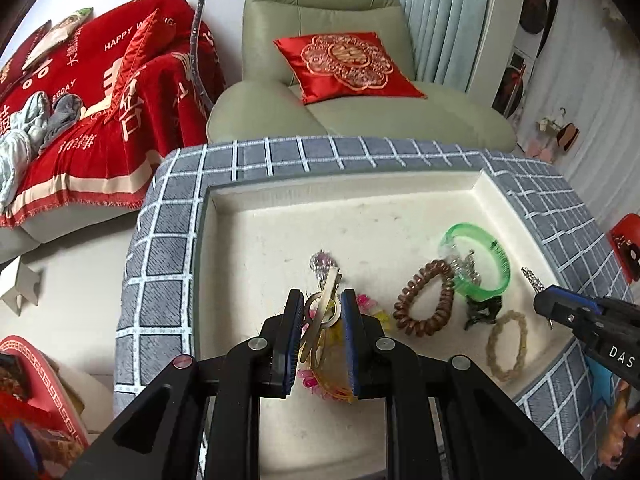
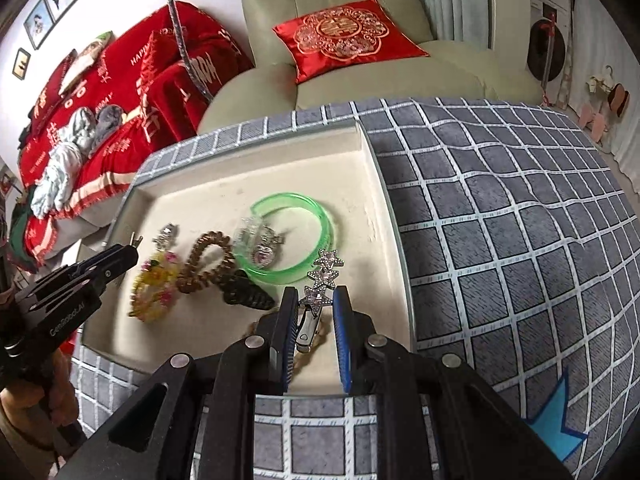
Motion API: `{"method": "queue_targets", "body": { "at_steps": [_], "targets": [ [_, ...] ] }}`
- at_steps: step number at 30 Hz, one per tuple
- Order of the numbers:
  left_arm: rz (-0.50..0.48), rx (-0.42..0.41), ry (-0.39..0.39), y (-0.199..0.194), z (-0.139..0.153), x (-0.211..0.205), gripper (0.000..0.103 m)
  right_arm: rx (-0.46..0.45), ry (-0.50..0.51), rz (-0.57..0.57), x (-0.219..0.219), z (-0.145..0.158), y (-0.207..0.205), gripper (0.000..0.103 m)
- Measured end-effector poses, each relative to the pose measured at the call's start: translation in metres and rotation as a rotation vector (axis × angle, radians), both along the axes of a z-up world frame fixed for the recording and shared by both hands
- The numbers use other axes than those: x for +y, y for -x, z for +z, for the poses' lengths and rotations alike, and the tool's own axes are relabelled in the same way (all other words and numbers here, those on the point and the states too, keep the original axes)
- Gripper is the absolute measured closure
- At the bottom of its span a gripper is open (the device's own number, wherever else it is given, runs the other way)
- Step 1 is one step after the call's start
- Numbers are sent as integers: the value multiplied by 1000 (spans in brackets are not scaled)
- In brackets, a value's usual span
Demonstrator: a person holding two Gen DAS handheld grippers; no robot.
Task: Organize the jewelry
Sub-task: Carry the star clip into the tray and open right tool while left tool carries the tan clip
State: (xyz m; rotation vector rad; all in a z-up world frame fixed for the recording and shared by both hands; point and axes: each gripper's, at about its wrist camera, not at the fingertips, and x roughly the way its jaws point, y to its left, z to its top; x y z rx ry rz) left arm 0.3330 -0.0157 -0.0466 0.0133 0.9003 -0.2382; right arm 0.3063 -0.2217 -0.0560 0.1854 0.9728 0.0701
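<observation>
1. Bench [image 1: 168, 216] under a grey checked cloth carries a cream tray [image 1: 256, 240], which fills most of it.
2. Left gripper [image 1: 322, 300] hangs over the tray's near left part, its jaws narrowed onto a gold hair clip [image 1: 326, 300] that stands upright between the pads, clear of the tray floor.
3. Right gripper [image 2: 314, 300] is at the tray's near right edge, jaws nearly closed on a star hair clip [image 2: 322, 276] whose stars stick out past the tips.
4. Green bangle [image 1: 486, 256], brown coil hair tie [image 1: 424, 304] and beige bracelet [image 1: 508, 344] lie in the tray between the two.
</observation>
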Motion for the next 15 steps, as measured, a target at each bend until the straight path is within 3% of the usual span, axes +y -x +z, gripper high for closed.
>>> {"method": "queue_targets", "body": {
  "at_steps": [15],
  "targets": [
    [-9, 19, -45, 0, -14, -6, 67, 46, 44, 15, 8, -18, -7, 83]
  ]
}}
